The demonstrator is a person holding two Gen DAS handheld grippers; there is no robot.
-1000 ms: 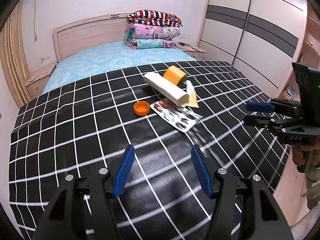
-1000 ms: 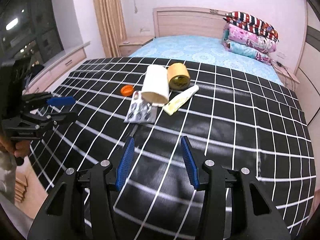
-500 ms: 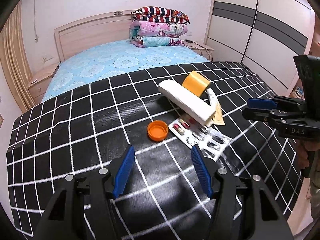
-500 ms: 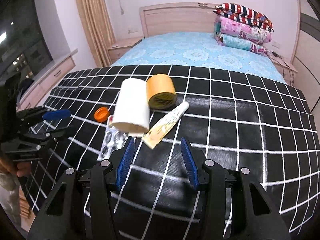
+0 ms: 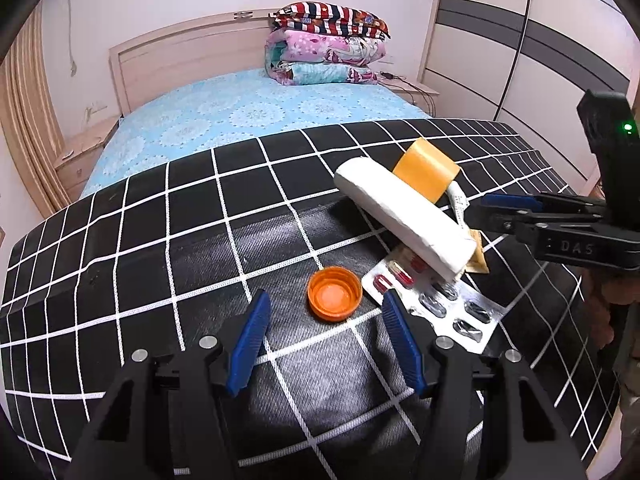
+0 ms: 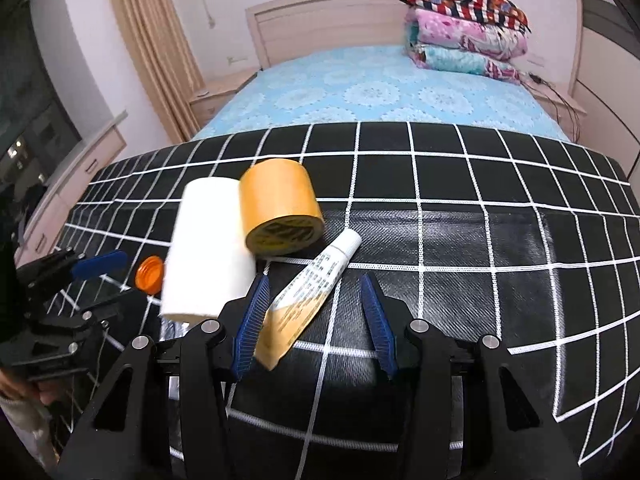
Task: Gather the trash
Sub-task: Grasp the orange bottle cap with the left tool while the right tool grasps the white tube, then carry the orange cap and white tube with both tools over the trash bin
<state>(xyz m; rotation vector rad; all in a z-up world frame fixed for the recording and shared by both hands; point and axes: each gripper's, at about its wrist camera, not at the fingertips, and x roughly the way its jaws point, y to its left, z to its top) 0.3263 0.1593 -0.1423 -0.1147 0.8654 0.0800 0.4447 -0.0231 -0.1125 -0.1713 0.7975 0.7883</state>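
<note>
On the black grid-patterned cloth (image 5: 120, 240) spread over the foot of the bed, the trash lies in one small cluster. Leftmost is the left gripper (image 5: 326, 330), its blue-padded jaws spread wide and holding nothing; the orange bottle cap (image 5: 334, 293) sits open side up on the cloth just ahead of them, roughly centred in the gap. Right of the cap lies a blister pack of capsules (image 5: 436, 304), a few red ones at its near-left end, and its far edge is tucked under the white paper roll (image 5: 404, 216), which lies on its side. Behind the roll, touching it, rests a roll of yellow-brown tape (image 5: 426, 174). Further right, a squeezed white ointment tube (image 6: 310, 296) lies flat beside the paper roll, cap end near the tape, crimped end towards the right gripper (image 6: 314, 322). That gripper is also released and empty, and the tube's flattened end lies between its blue pads.
</note>
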